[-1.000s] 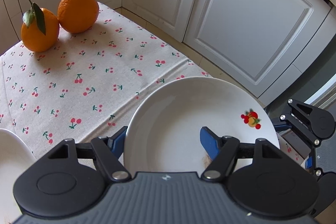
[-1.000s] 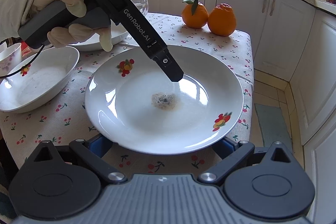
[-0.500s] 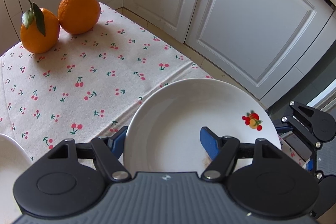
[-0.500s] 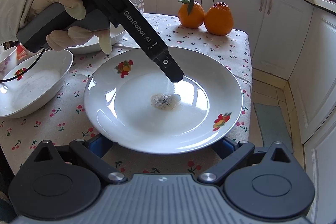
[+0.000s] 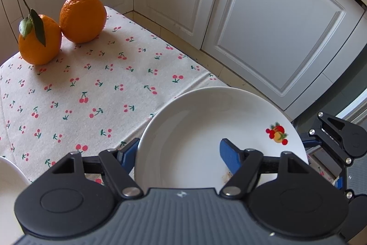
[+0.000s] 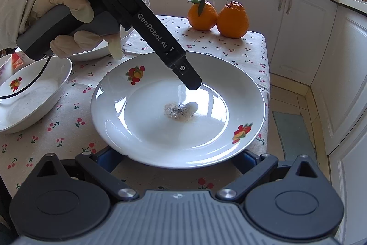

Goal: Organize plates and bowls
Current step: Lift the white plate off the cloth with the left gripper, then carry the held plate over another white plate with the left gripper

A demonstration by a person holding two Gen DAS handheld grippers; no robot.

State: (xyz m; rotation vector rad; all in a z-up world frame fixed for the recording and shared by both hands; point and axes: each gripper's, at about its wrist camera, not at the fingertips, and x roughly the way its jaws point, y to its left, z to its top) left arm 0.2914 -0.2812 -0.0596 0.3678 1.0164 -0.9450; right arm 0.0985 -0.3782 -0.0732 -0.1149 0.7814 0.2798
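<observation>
A white plate (image 6: pixel 160 137) with fruit decals and a wet food smear at its centre lies on the cherry-print tablecloth; it also shows in the left wrist view (image 5: pixel 195 134). My left gripper (image 5: pixel 180 155) is open: one blue finger sits under the rim, the other over the plate's inside. In the right wrist view its body (image 6: pixel 146 24) reaches over the plate. My right gripper (image 6: pixel 176 159) is open, its fingers straddling the plate's near rim from below.
Two oranges (image 6: pixel 218 16) stand at the table's far corner, also in the left wrist view (image 5: pixel 62 24). A white decal bowl (image 6: pixel 29 93) and another white dish (image 6: pixel 96 51) sit left of the plate. White cabinets (image 5: pixel 263 15) border the table; the plate overhangs the table's edge.
The plate has risen slightly and shifted in both views. Both grippers keep the same hold around its rim.
</observation>
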